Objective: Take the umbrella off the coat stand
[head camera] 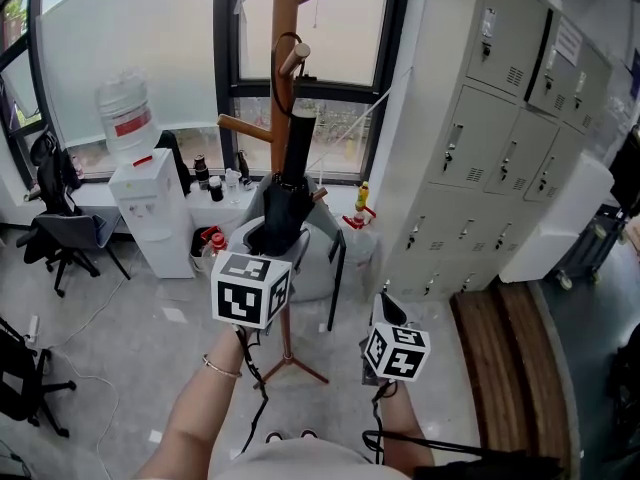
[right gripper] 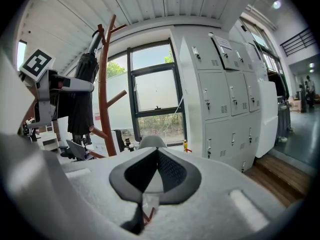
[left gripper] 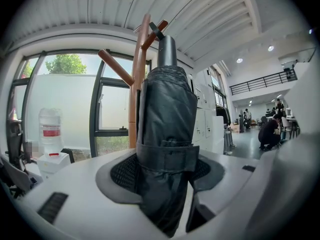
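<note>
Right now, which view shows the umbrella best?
The left gripper view: the folded umbrella fills the middle, clamped between the left gripper's pads. The head view shows it from above, its lower part behind the cube. The right gripper view shows it small, near the left edge, beside the stand.

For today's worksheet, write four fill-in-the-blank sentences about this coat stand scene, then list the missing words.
The left claw is shut on a folded black ____.
The coat stand is made of ____.
In the head view, the lockers stand to the coat stand's ____.
The right claw holds ____.
Missing words: umbrella, wood, right, nothing.
</note>
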A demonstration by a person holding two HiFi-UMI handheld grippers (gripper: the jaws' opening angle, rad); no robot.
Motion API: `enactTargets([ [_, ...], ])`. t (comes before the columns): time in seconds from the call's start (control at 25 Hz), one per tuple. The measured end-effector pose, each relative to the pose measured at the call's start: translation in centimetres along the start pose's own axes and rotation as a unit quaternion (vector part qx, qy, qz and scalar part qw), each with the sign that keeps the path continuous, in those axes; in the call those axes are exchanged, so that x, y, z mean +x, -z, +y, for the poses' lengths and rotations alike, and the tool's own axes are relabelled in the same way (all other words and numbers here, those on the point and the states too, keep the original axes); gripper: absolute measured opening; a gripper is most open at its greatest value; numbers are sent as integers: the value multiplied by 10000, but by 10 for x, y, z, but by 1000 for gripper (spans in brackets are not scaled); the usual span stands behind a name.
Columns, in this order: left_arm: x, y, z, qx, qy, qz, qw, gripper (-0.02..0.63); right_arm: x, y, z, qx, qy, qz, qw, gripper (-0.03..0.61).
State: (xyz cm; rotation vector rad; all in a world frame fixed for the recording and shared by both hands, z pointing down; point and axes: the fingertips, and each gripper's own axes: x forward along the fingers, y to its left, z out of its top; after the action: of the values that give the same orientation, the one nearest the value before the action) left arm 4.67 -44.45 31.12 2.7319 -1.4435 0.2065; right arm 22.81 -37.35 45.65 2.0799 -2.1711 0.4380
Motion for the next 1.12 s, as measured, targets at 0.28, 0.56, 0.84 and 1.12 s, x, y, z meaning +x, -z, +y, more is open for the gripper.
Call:
enactTargets([
  [0.28,-4,-12,-7,104,45,-86,9999,255,-6,-2,-1,49,15,-66,10000,5],
  [0.56,-8,-21,-20,188,132,-180,9996,255,-12,0,-5,87,44,-107,9999,5],
  [0.84,-17,-25,-31,155,183,-281,9993,255,-17,-1,-12,77,58,-103,9999,5],
  [1.12,-42,-23,-29,-155,210,-459,9986,255,-12,-1,4,-22,-139,-44,9999,5],
])
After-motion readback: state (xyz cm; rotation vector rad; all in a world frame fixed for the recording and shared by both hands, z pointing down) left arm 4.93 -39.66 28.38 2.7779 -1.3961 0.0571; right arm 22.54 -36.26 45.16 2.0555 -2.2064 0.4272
